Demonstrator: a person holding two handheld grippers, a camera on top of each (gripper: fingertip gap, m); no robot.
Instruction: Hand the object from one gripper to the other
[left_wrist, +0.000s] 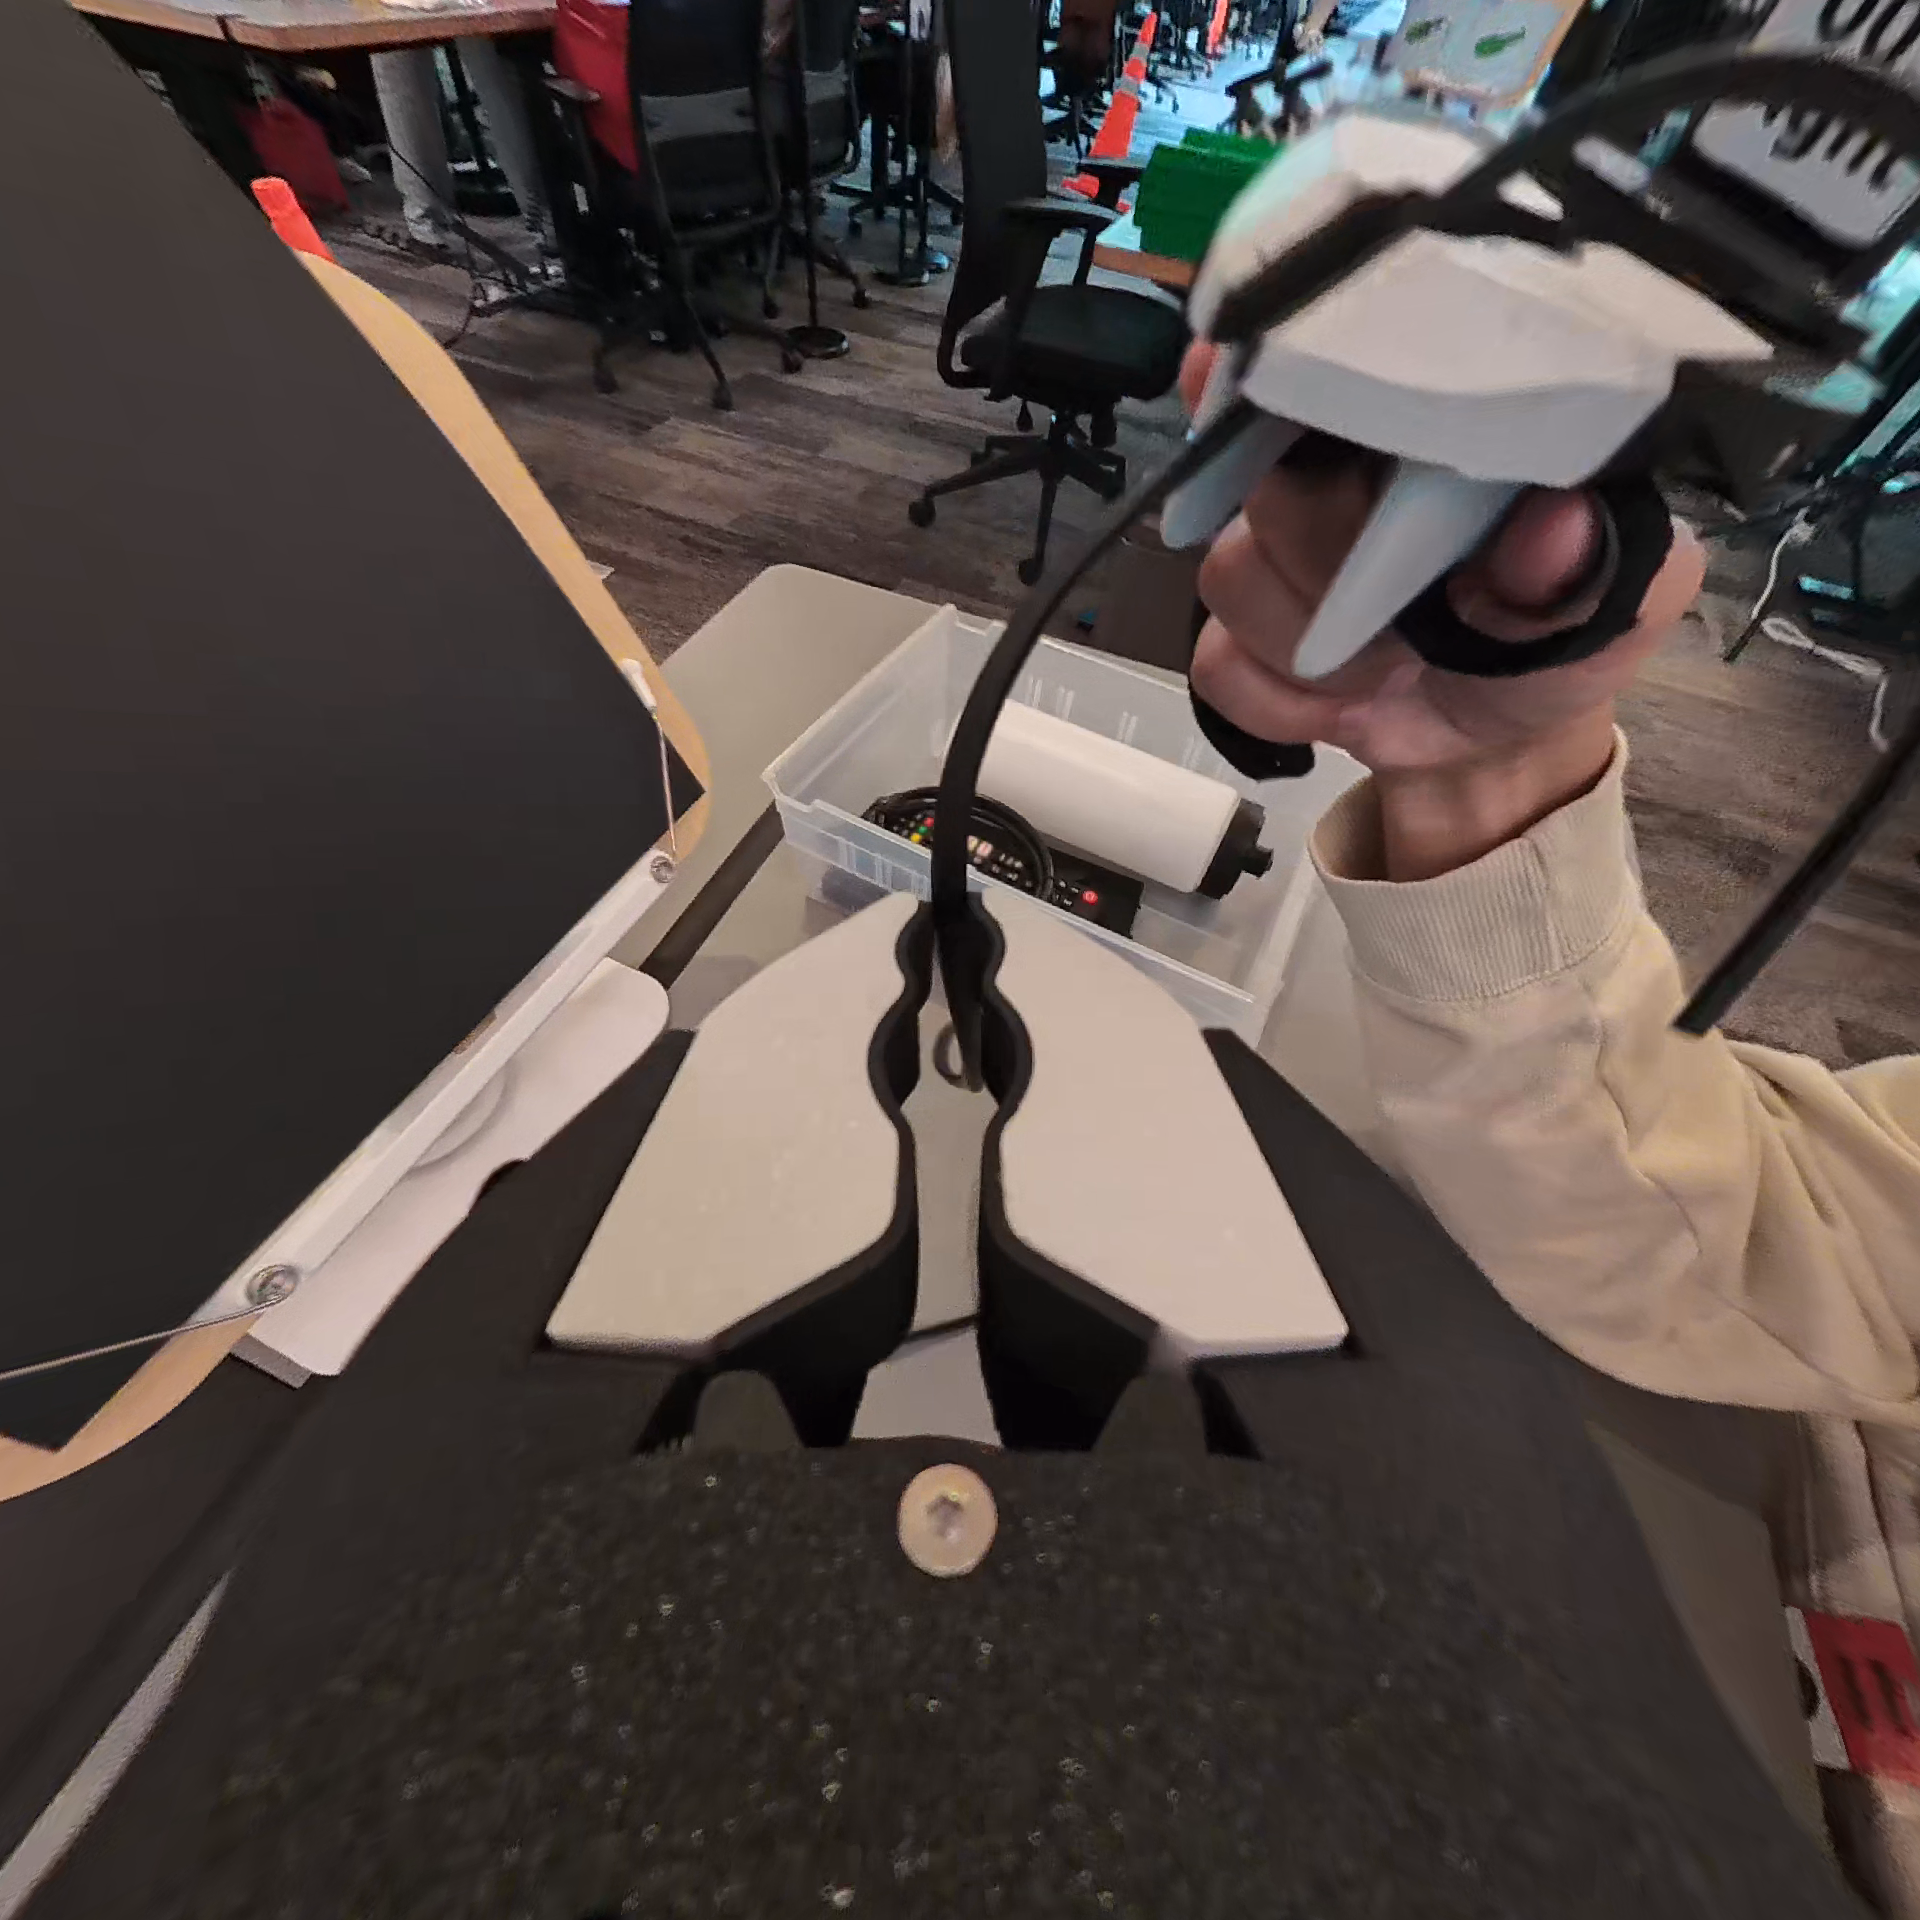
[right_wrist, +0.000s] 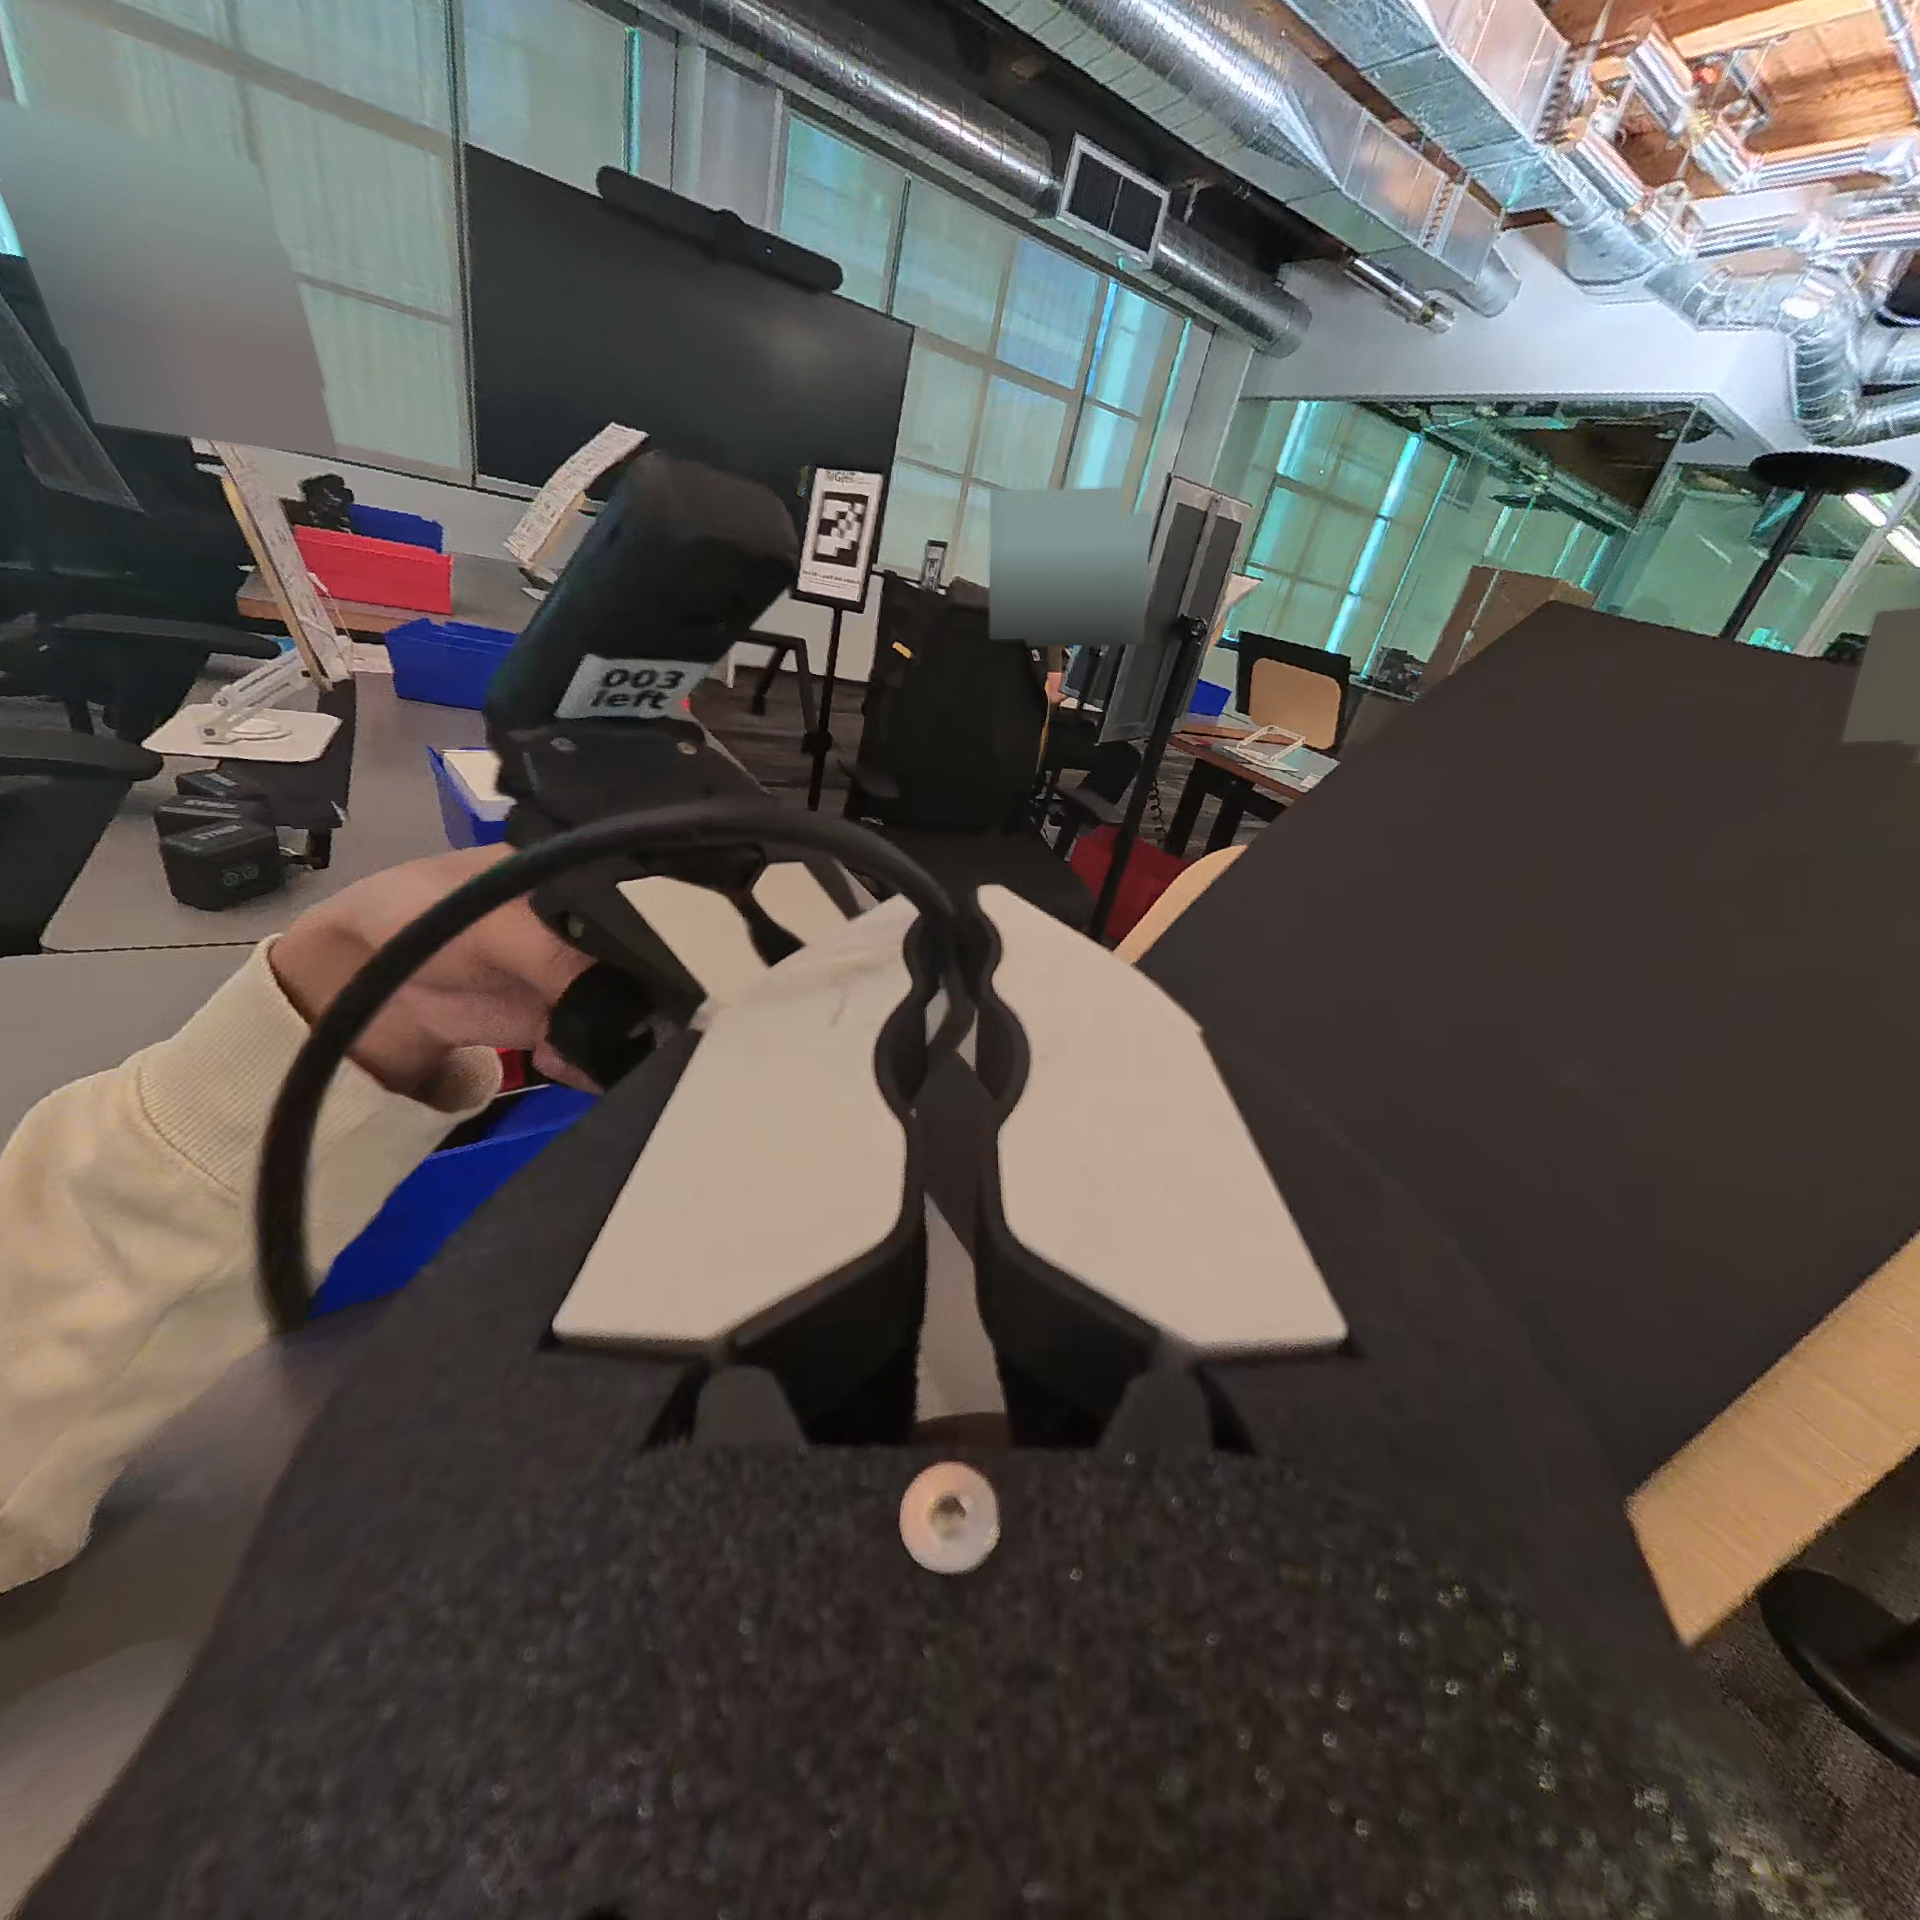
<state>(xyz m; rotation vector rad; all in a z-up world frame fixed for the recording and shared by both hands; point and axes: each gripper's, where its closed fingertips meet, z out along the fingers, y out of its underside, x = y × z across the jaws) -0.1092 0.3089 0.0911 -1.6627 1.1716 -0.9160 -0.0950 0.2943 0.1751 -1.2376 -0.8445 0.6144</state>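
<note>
The object is a black cable. My left gripper is shut on one part of it, pinched between the wavy black pads at the fingertips. From there the cable arcs up and right toward my right gripper, which a hand in a cream sleeve holds at the upper right. In the right wrist view my right gripper is shut on the cable, which loops out to the left and down. The left gripper sits just beyond and left of the right fingertips, with the cable passing over it.
A clear plastic bin below holds a white roll and a black device. A tilted black board stands close on the left and also shows in the right wrist view. Office chairs, blue bins and tables lie beyond. My hands' fingertips stand some 9 centimeters from each other.
</note>
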